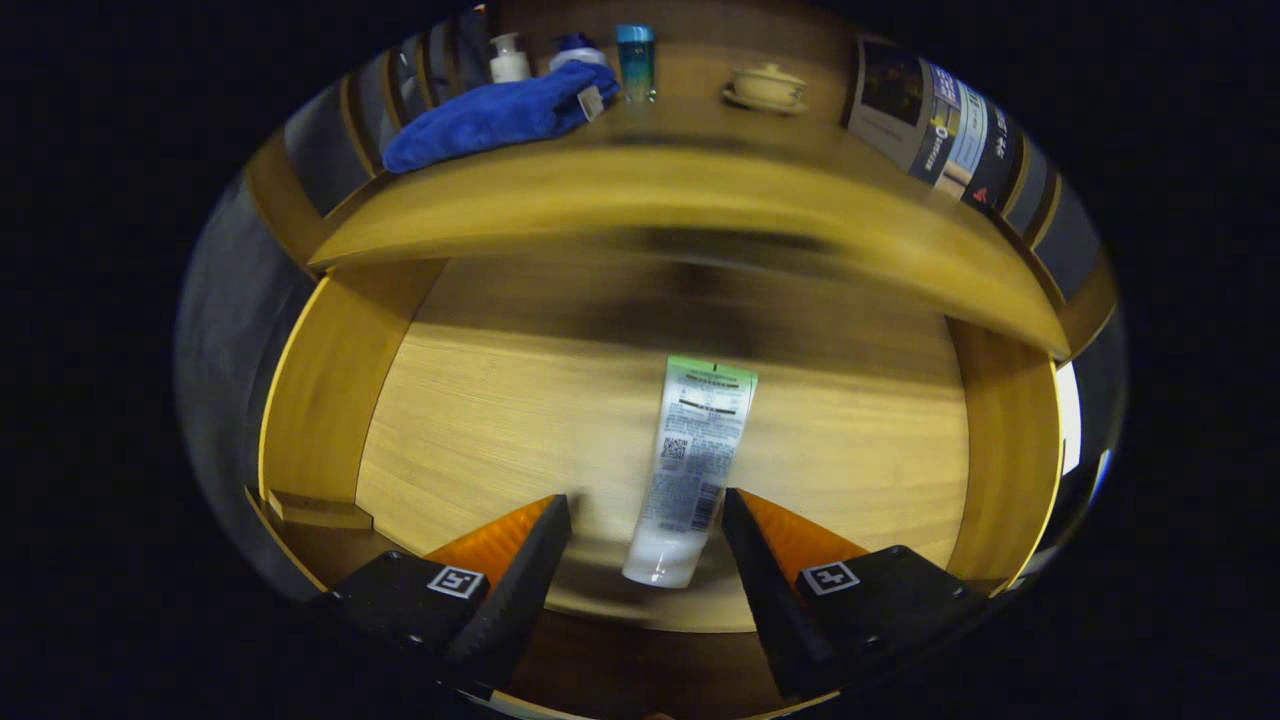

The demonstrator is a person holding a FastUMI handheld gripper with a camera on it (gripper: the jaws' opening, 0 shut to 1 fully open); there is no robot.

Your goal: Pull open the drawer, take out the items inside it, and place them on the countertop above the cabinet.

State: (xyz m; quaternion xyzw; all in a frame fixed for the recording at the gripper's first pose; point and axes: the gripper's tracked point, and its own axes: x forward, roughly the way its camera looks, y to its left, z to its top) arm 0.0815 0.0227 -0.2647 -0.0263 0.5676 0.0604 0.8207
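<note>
Tube (692,462) is lying flat on the open drawer (480,400) floor, cap end sitting between the claw (646,520) fingers, untouched. Claw is gaping wide, holding nothing. Counter (700,190) above is carrying a blue towel (495,115), bottles (636,60) and a lidded cup (768,85).

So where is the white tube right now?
In the gripper view, the white tube lies on the floor of the open drawer, its cap end between the open gripper fingers, below the countertop.
</note>
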